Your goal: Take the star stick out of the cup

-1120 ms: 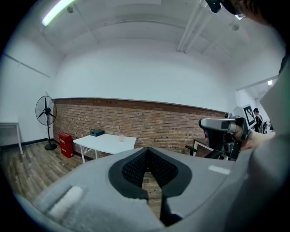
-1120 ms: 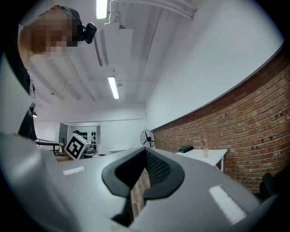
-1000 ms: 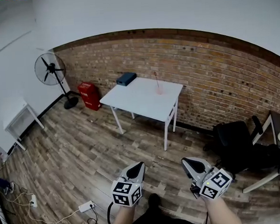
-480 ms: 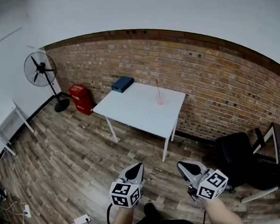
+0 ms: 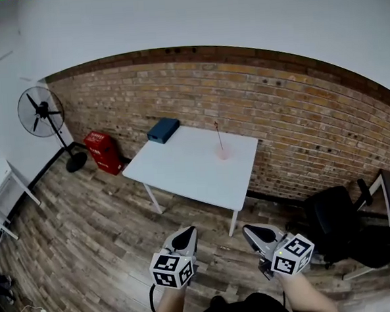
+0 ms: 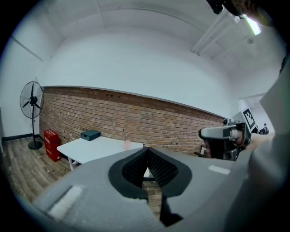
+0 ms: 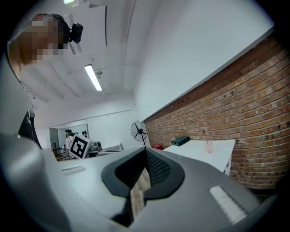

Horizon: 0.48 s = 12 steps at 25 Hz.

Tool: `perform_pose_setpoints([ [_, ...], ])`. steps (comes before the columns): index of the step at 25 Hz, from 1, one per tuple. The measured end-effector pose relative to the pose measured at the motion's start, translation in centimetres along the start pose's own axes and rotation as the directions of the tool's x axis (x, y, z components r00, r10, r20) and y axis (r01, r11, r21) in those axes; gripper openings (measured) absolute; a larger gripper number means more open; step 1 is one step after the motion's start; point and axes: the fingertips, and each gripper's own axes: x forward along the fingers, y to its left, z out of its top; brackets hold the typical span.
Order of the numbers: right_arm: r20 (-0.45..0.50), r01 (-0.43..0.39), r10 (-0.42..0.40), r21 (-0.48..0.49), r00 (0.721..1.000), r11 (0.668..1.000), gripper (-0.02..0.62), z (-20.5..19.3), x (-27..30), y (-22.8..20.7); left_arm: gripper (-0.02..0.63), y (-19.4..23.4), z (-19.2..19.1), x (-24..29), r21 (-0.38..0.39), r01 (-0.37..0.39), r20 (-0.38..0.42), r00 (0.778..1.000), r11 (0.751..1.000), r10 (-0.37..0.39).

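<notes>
Head view: star stick (image 5: 218,136), thin, leaning, standing in the cup (image 5: 222,153); its star end is too small to make out. Cup: pale pink, translucent, upright on the white surface (image 5: 182,166), towards its far right corner, close to the brick wall (image 5: 297,106). Task status, as judged: nothing done; the stick sits in the cup and neither is touched; approach, grasp and lift all remain. Left gripper (image 5: 185,236) and right gripper (image 5: 254,233): held side by side low in the frame, above the wooden floor (image 5: 88,244), well apart from the surface and the cup. Left gripper view: fingers (image 6: 133,170) closed tip to tip, nothing between them. Right gripper view: fingers (image 7: 158,168) likewise closed and empty; cup and stick show beyond them, off to the right. Other item on the surface: blue box (image 5: 163,129), far left corner, well apart from the cup. Surroundings: the near edge of the surface faces the person, with open floor between; red crate (image 5: 102,151) and standing fan (image 5: 42,110) to the left by the wall; black chair (image 5: 334,224) to the right of the surface, on the right gripper's side. Room for moving, as judged: broad and unobstructed straight ahead; free space above the cup for an upward draw; the chair is the only thing near on the right.
</notes>
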Motion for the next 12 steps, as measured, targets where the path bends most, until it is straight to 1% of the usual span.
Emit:
perform_pose_setpoints([
  [4, -0.018, 0.007, -0.007, 0.021, 1.0, 1.0, 0.0, -0.4, 2.0, -1.4, 0.006, 0.7, 0.3, 1.8, 0.004, 0.028, -0.002, 1.0, 1.0, -0.028],
  [8, -0.035, 0.003, -0.002, 0.031, 0.999, 1.0, 0.0, -0.5, 4.4, -3.3, 0.006, 2.3, 1.0, 3.6, -0.001, 0.025, 0.008, 1.0, 1.0, -0.025],
  [12, -0.033, -0.021, 0.022, 0.036, 0.999, 0.999, 0.0, 0.4, 7.7, -5.2, 0.006, 3.9, 2.1, 6.4, 0.006, 0.024, 0.014, 1.0, 1.0, -0.024],
])
